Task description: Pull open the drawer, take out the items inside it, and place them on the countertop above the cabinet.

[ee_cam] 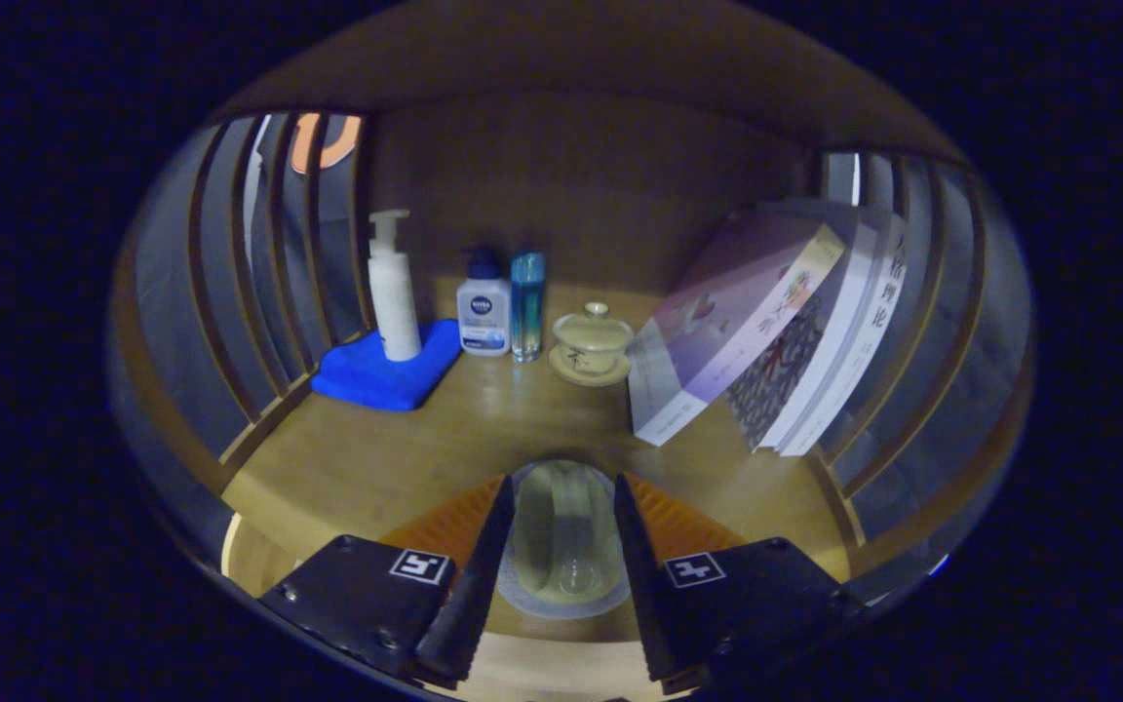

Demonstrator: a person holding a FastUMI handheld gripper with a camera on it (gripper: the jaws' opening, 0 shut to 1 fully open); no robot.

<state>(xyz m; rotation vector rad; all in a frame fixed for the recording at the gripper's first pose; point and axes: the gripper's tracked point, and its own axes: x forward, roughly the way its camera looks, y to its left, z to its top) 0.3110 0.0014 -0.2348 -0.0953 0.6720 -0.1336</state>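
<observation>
Cloth: blue cloth (388, 373) folded at about 10 o'clock from the gripper (561, 517), white pump bottle (394, 289) standing on it
Bottles: small pump bottle (484, 312) and slim blue bottle (527, 304) side by side around 11 o'clock
Cup: lidded tea cup (591, 343) on its saucer, 12 o'clock
Books: books (766, 331) leaning at 2 o'clock
Jaws: closed on a clear glass (564, 546), pressed from both sides, just over the worktop (376, 458)

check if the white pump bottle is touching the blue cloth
Touching. In the gripper view the white pump bottle stands with its base on the blue cloth, well beyond the claw, whose fingers flank a small cup.
</observation>
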